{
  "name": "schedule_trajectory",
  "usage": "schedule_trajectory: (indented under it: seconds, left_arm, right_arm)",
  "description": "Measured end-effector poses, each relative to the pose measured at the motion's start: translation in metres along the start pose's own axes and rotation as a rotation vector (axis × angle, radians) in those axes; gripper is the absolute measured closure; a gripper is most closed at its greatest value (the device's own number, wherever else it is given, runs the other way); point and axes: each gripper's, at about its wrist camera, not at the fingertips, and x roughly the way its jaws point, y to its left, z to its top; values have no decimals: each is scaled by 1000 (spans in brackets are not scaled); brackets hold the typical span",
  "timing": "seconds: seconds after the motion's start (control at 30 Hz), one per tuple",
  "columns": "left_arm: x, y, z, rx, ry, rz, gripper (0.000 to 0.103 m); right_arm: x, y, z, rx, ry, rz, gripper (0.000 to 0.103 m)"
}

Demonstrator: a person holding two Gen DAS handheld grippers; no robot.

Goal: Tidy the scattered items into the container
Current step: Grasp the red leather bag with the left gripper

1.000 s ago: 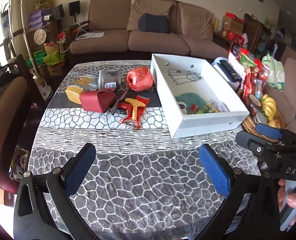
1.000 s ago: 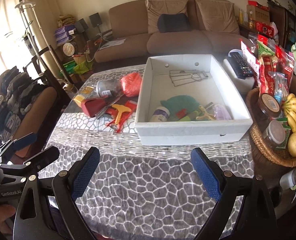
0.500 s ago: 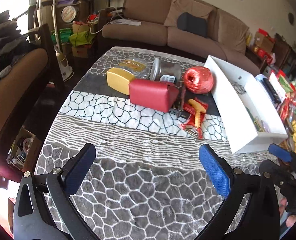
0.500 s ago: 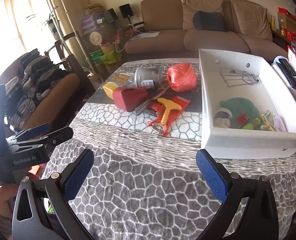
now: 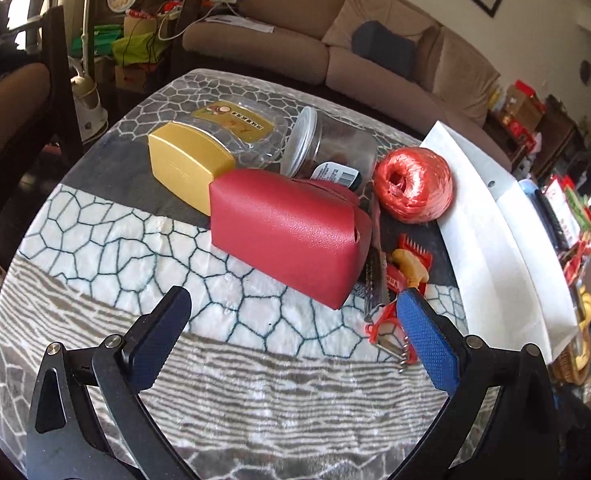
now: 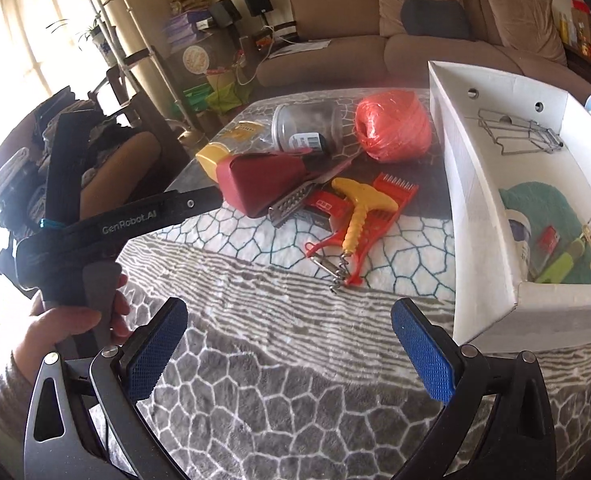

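A red pouch lies on the patterned tablecloth just ahead of my open left gripper. Behind it are a yellow case, a clear jar on its side and a ball of red twine. A grater, a red comb-like tool and a yellow-handled corkscrew lie to the pouch's right. The white box stands at the right and holds a teal cloth and small items. My right gripper is open and empty above the cloth. The left gripper's body shows in the right wrist view.
A flat clear packet lies at the table's far left. A wooden chair stands left of the table, a sofa behind it. Snack packets and a basket crowd the right edge beyond the box.
My left gripper has swung left and moved forward, close to the red pouch. My right gripper has also turned left and advanced towards the scattered items. Both stay open.
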Motion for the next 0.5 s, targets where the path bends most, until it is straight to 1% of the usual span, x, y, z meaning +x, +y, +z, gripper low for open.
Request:
schedule_trajectory:
  seconds: [0.07,0.17,0.27,0.33,0.43,0.5]
  left_arm:
    - [15,-2,5,-37,34,-4,0]
    - [25,-5,12,-63,21,3,0]
    - [34,5,13,-171,38,-37,0]
    - [35,18,10,-288,41,-93,0]
    - [43,36,6,-482,75,-250,0]
    - [49,44,4,-567,92,-314,0]
  right_arm:
    - [0,0,-1,1,16,14,0]
    - [-3,0,-4,0,24,44,0]
    - [-4,-1,-6,-20,35,30,0]
    - [-5,-5,-7,-2,35,39,0]
    - [-4,-12,-7,32,41,60,0]
    - [-5,-15,-8,43,43,68,0]
